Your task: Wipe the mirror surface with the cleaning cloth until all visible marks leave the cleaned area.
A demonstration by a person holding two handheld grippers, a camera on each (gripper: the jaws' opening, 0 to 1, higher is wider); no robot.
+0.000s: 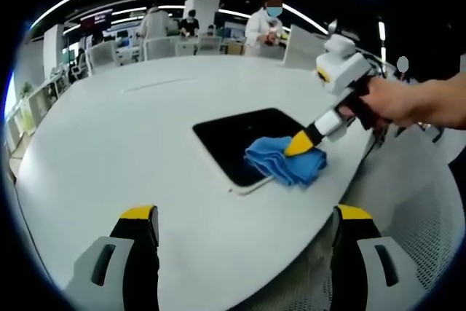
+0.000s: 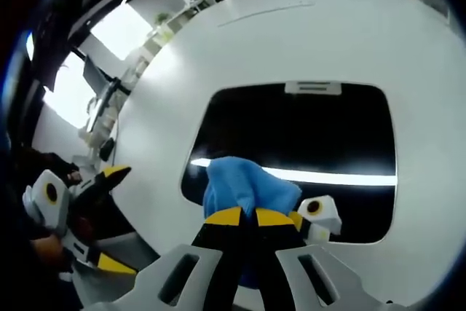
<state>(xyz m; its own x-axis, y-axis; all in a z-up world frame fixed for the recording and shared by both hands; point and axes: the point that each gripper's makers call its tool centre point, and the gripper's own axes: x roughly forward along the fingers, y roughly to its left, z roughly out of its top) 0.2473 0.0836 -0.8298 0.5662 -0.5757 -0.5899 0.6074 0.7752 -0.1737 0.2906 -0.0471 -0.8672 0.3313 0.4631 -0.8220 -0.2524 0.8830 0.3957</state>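
Observation:
A dark mirror (image 1: 237, 132) in a white frame lies flat on the white round table (image 1: 131, 143). A blue cleaning cloth (image 1: 280, 159) rests on the mirror's near corner. My right gripper (image 1: 304, 143), held by a hand, comes in from the right and is shut on the cloth. In the right gripper view its yellow-tipped jaws (image 2: 247, 216) pinch the cloth (image 2: 244, 183) against the mirror (image 2: 313, 136), which reflects a bright ceiling light. My left gripper (image 1: 246, 223) hovers open above the table's near edge, and its spread jaws (image 2: 109, 216) appear at the left.
Several people and white chairs stand beyond the far side of the table (image 1: 182, 34). A white mesh chair (image 1: 429, 216) sits off the table's near right edge. The table edge (image 1: 342, 194) runs close to the mirror.

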